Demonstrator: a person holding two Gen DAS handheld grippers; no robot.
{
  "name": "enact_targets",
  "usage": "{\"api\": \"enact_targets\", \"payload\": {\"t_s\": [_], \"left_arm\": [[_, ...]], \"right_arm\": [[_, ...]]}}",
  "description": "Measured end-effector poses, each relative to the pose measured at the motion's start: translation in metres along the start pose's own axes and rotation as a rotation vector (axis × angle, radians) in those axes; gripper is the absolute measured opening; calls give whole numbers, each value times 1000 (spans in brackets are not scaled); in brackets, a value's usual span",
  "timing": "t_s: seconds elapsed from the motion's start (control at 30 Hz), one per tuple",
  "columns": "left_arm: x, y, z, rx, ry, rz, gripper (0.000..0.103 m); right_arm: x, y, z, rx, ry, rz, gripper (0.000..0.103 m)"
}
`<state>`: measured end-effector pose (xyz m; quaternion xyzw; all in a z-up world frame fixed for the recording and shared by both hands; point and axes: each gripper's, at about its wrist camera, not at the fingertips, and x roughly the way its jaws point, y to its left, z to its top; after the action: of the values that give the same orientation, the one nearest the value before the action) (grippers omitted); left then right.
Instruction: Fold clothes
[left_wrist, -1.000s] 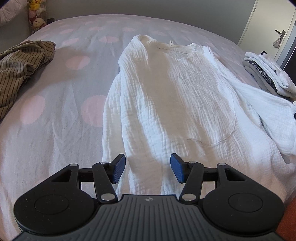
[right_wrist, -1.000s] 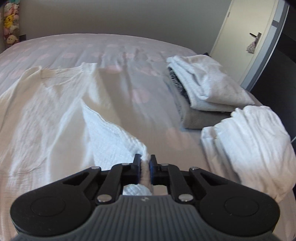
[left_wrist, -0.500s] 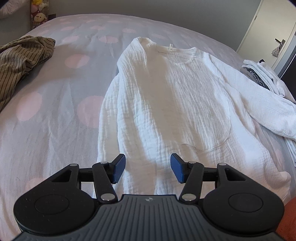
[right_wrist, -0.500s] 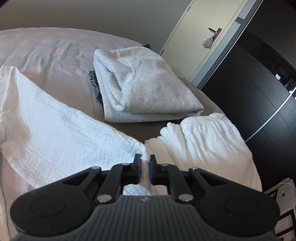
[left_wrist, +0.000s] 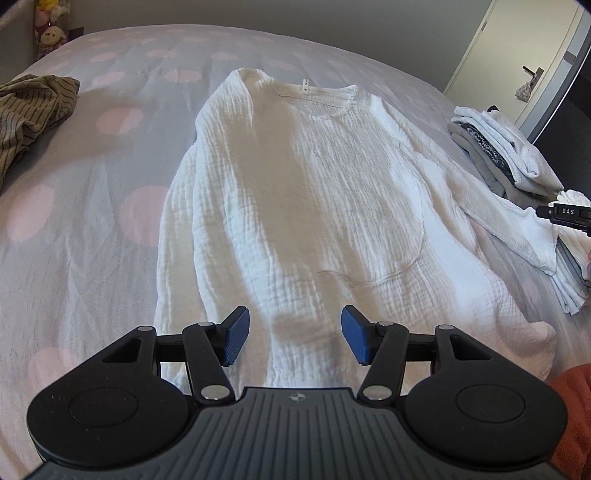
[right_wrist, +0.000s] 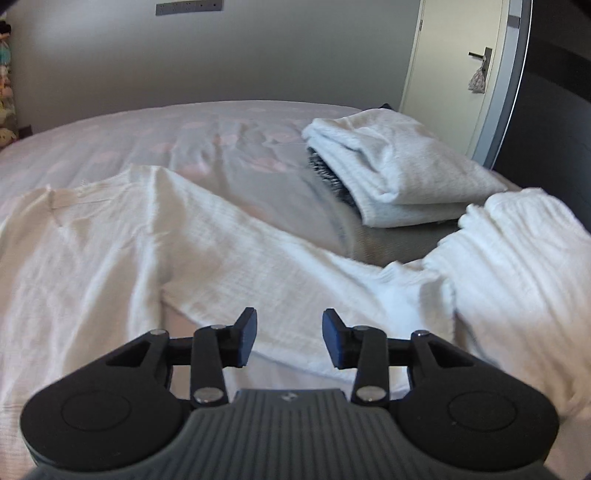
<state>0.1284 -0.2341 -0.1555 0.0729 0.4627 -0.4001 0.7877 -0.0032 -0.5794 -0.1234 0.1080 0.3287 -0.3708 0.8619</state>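
White shirt (left_wrist: 314, 206) lies flat on bed (left_wrist: 74, 221), collar far from you, right sleeve (right_wrist: 295, 280) stretched toward folded stack (right_wrist: 399, 177). Your left gripper (left_wrist: 291, 341) hovers over hem, jaws wide, nothing held. Your right gripper (right_wrist: 289, 338) jaws just opened, sleeve released, lying beneath.

Spotted bedspread (left_wrist: 110, 221), door (right_wrist: 450, 74) (closed), plush toys (left_wrist: 50, 33)

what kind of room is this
Most likely a bedroom: a wide bed with a pink-dotted cover fills the view, soft toys sit in the far corner, and folded clothes lie near a door.
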Motion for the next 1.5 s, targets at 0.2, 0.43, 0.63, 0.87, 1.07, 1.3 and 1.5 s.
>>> {"api": "enact_targets", "payload": {"t_s": [0.2, 0.43, 0.63, 0.87, 1.07, 1.3, 1.5], "left_arm": [[13, -9, -8, 42, 84, -10, 49], [20, -4, -9, 23, 122, -7, 6], [-20, 23, 7, -137, -23, -31, 2], [-85, 76, 74, -151, -125, 42, 2], [-115, 133, 141, -150, -173, 203, 2], [-115, 205, 203, -198, -178, 397, 1], [-110, 250, 237, -174, -146, 562, 1]], "right_arm": [[-12, 39, -37, 49, 9, 55, 51], [-9, 35, -45, 73, 21, 17, 61], [-5, 27, -49, 123, 32, 10, 61], [-4, 26, -50, 137, 24, 31, 61], [4, 27, -50, 145, 37, 34, 61], [21, 28, -53, 145, 65, 22, 61], [42, 29, -54, 150, 102, 3, 61]]}}
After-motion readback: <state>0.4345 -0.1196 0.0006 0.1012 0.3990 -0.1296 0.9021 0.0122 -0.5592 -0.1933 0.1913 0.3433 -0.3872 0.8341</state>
